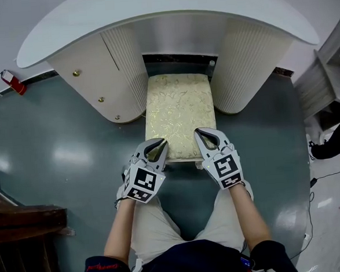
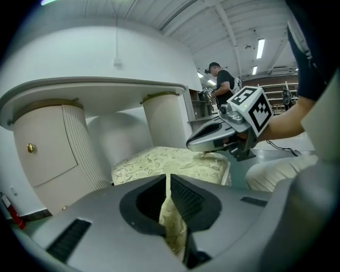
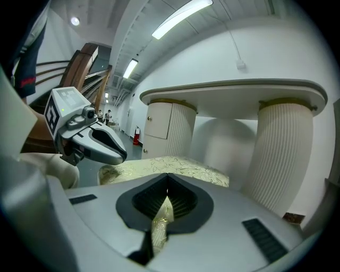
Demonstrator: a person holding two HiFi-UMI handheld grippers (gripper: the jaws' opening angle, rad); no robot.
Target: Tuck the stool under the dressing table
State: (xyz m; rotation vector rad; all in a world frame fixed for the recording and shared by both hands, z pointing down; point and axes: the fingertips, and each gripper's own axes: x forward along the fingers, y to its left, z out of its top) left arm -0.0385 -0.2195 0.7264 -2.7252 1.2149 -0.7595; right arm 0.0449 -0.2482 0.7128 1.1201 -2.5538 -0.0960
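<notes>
Grey-green floor (image 1: 61, 152); dressing table (image 1: 150, 12) upper frame, stool (image 1: 180, 111) half under it. Left gripper (image 1: 158, 146), right gripper (image 1: 207, 137): jaws pressed together, tips over stool's near corners.

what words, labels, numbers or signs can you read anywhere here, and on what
No text is legible.
Red print on the person's left sleeve: too blurred to read.
On the left gripper's cube and the right gripper's cube: square marker patterns only, no words.
</notes>
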